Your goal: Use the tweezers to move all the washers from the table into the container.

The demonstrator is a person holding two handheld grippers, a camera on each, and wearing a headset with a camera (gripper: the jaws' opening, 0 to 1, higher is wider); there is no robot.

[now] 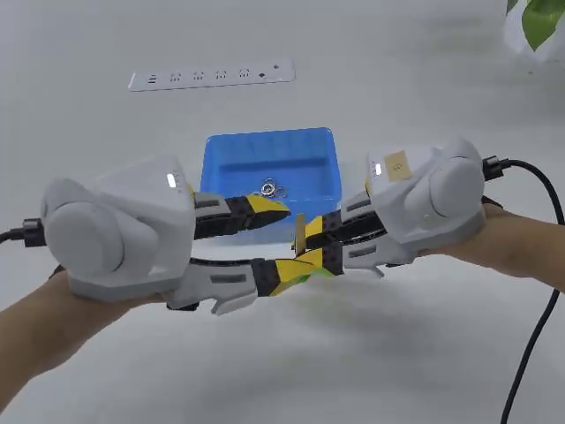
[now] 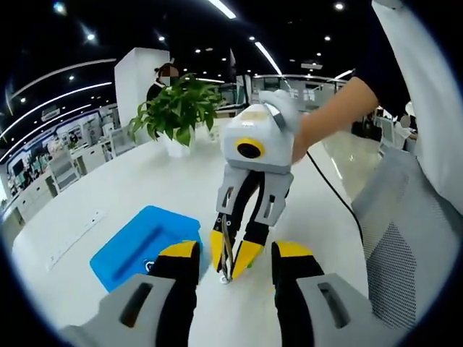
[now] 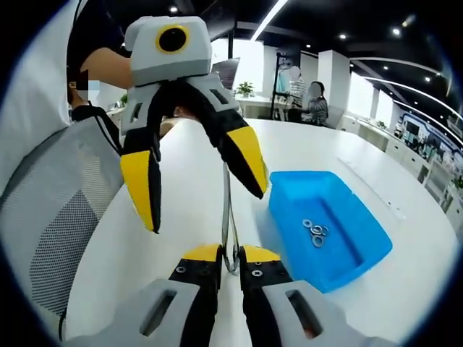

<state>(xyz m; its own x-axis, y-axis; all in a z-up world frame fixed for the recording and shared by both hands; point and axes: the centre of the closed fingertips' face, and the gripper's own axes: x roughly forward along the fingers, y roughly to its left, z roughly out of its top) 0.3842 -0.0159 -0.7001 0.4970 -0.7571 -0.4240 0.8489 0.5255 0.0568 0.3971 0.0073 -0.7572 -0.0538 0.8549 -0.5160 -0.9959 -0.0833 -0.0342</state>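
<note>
Jaws of the right gripper (image 3: 230, 254) pinch the tweezers (image 3: 226, 210); the left gripper (image 2: 235, 253) straddles them open, empty, so we can squeeze

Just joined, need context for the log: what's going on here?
A person holds a gripper in each hand over a white table. The right gripper is shut on thin metal tweezers. The left gripper faces it with its jaws open on either side of the tweezers; I cannot tell if they touch. Several small metal washers already lie in the blue plastic container just beyond the grippers.
</note>
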